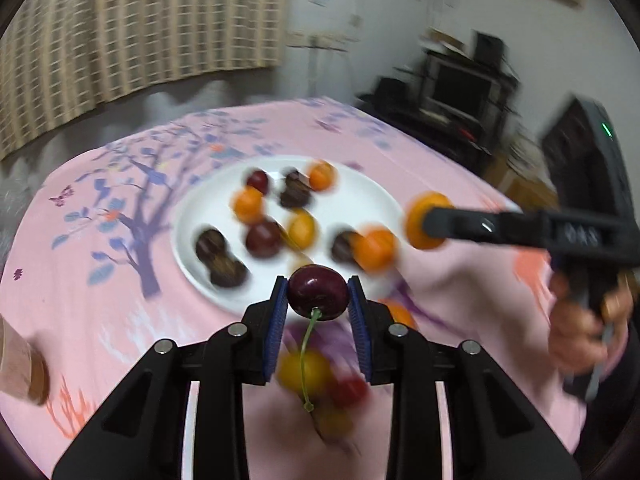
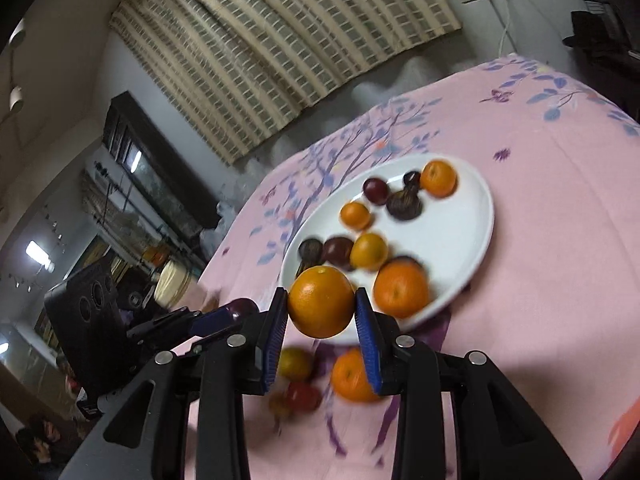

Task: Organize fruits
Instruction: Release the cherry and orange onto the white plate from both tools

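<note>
My left gripper (image 1: 318,298) is shut on a dark red cherry (image 1: 318,295) with a green stem, held above the near rim of the white plate (image 1: 372,196). My right gripper (image 2: 321,307) is shut on a small orange (image 2: 321,301), held above the plate's (image 2: 472,216) near edge. The plate holds several oranges, dark cherries and brown fruits. The right gripper (image 1: 430,220) with its orange (image 1: 420,222) shows at the right of the left wrist view. The left gripper with its cherry (image 2: 242,306) shows at the left of the right wrist view.
The plate sits on a round table with a pink floral cloth (image 1: 120,280). Loose fruits lie on the cloth below the grippers: a yellow one (image 1: 306,372), a red one (image 1: 348,390) and an orange (image 2: 352,376). A person's hand (image 1: 580,328) holds the right gripper.
</note>
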A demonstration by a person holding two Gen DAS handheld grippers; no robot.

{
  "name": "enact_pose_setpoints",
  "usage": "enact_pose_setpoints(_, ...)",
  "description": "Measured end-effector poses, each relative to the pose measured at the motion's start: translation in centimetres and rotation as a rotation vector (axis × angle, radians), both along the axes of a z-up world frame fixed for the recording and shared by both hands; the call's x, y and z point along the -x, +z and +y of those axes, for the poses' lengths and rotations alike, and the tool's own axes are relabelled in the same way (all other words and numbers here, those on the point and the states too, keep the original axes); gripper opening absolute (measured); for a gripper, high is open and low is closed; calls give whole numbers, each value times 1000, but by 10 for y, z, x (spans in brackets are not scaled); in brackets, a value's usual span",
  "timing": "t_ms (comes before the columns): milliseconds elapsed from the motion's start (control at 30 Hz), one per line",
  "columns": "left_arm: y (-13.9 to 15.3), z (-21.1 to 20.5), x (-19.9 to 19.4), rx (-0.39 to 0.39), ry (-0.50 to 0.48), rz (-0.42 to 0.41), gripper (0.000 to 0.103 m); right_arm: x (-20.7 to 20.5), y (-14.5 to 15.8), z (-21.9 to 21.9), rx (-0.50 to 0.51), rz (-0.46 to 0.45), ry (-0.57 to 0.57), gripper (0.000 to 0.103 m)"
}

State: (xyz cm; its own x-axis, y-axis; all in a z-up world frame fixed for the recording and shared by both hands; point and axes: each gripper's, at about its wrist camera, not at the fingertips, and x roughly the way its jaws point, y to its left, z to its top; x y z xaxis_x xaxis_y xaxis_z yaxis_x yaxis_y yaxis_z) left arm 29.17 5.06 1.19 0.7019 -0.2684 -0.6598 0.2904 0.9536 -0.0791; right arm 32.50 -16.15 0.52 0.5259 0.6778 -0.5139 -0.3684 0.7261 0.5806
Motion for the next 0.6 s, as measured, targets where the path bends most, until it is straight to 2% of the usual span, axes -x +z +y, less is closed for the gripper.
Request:
enact_pose_setpoints(133, -9, 8, -51, 21, 97, 11, 30, -36, -9, 4, 80, -28, -68, 34)
enact_pose_setpoints(200, -13, 8, -64, 18, 125, 21, 32, -46, -16, 5, 111, -25, -83, 36)
enact_pose_setpoints(233, -15, 9, -66, 13, 150, 24, 55, -46, -20, 5, 114, -17, -82, 42)
enact_pose_setpoints(267, -15, 11, -65, 11, 167, 30, 70, -44, -20, 3, 104, -21, -77, 46)
enact_pose_setpoints(300, -12, 15, -61, 21, 184, 14, 88, -40, -17, 1, 96, -34, -72, 46)
enact_pose_setpoints(400, -2, 24, -48, 14, 230, -46, 94, -22, -6, -1, 94, -84, -58, 47)
enact_pose_setpoints(600, 2, 48, -25, 67, 297, -15, 97, 6, -6, 3, 101, -81, 5, 51)
